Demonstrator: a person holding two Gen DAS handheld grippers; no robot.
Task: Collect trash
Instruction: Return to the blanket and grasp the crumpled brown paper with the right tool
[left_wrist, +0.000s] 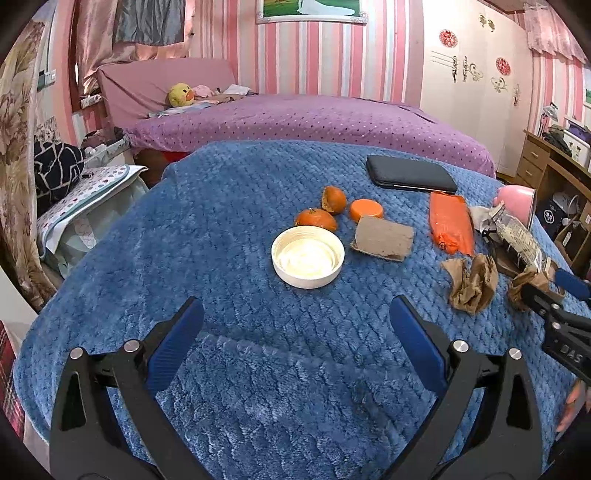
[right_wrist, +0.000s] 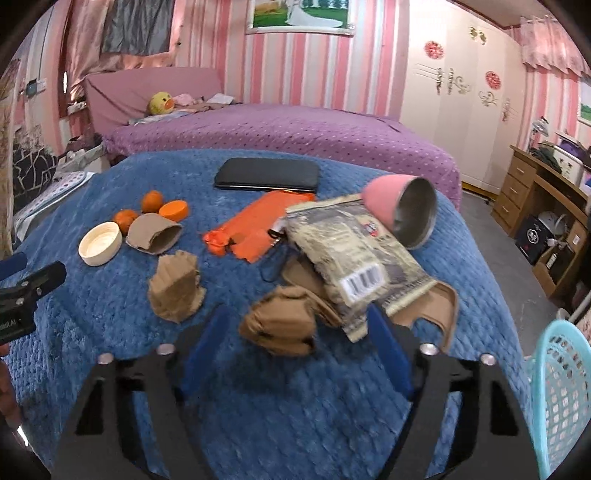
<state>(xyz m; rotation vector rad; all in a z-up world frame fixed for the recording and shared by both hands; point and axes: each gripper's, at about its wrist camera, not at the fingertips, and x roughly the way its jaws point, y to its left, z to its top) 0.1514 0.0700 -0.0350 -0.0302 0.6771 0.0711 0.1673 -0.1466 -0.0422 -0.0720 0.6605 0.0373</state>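
My left claw (left_wrist: 295, 317) hangs low with its jaws spread wide — nothing between the blue pads (left_wrist: 179, 343), both black arms angled outward from the pivots. My right claw (right_wrist: 297, 334) is also spread, its blue fingers (right_wrist: 388, 350) blurred in its own view; from the left view it enters at the right edge, tilted down toward the left. Skin shows at the frame edges of both views — too little to tell the grip.

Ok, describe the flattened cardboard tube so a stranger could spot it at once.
Start at the blue blanket covering the table, then find the white round lid near its middle. The flattened cardboard tube lies just right of that lid: grey-brown, smooth and squashed flat, unlike the crumpled brown paper wads nearer the right edge.
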